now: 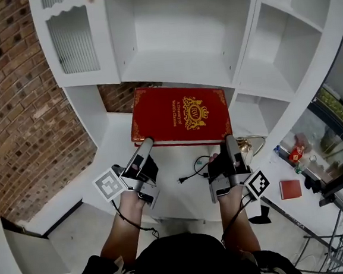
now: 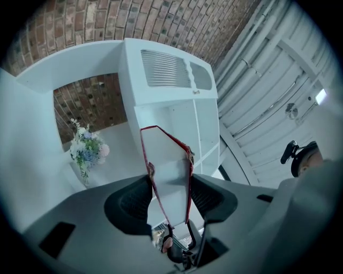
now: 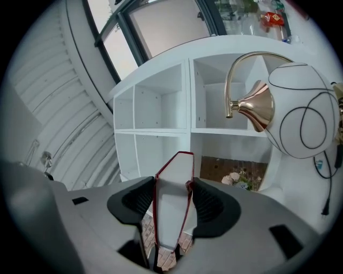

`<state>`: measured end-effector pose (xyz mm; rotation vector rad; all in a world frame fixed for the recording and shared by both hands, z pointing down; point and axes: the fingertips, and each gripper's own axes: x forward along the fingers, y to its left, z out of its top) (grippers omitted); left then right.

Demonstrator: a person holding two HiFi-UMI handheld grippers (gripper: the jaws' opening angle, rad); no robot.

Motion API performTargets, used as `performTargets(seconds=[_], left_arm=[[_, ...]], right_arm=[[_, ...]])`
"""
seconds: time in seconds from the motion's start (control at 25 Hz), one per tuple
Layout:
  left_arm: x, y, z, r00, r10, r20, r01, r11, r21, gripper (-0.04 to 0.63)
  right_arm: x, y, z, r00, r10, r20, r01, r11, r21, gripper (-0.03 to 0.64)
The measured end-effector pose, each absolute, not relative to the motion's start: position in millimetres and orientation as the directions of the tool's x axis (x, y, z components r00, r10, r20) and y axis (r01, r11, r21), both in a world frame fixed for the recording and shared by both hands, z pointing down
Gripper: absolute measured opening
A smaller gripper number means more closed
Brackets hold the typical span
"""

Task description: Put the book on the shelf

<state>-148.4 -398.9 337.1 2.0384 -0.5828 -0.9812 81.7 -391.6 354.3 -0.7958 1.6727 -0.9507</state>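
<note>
Red, gold-crested hardcover book (image 1: 180, 116), flat before the white shelf unit (image 1: 177, 67); left gripper (image 1: 144, 143) and right gripper (image 1: 229, 140) jaws clamp its near edge, likely sharing its weight.

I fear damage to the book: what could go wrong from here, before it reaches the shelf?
The left gripper and right gripper clamp the red book only at its near edge, so it may tilt and slip out. The gold lamp stands close beside its right corner and could be knocked.
</note>
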Motion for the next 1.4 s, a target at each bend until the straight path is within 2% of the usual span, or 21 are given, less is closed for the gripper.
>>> performTargets(seconds=[0.56,1.12,1.2,1.4], left_arm=[[-148.8,-448.8,287.6,0.613,-0.616,-0.495,-0.075,-0.669,0.740,0.238],[-159.4,-525.3,283.9,0.583,-0.650,-0.487,-0.072,-0.639,0.766,0.252],[-160.4,-537.3,283.0,0.583,-0.658,-0.478,-0.104,-0.643,0.759,0.258],[-170.7,-564.4,284.9,0.552,-0.752,-0.362,-0.342,-0.599,0.724,0.295]], right_arm=[[82.8,-435.4,309.9,-0.226,-0.826,-0.515,-0.073,0.542,-0.837,0.245],[70.9,-504.6,292.0,-0.219,-0.864,-0.453,-0.145,0.488,-0.861,0.247],[70.2,-512.9,290.0,-0.215,-0.867,-0.449,-0.152,0.484,-0.862,0.247],[72.7,-529.7,286.8,-0.196,-0.880,-0.433,-0.211,0.469,-0.858,0.249]])
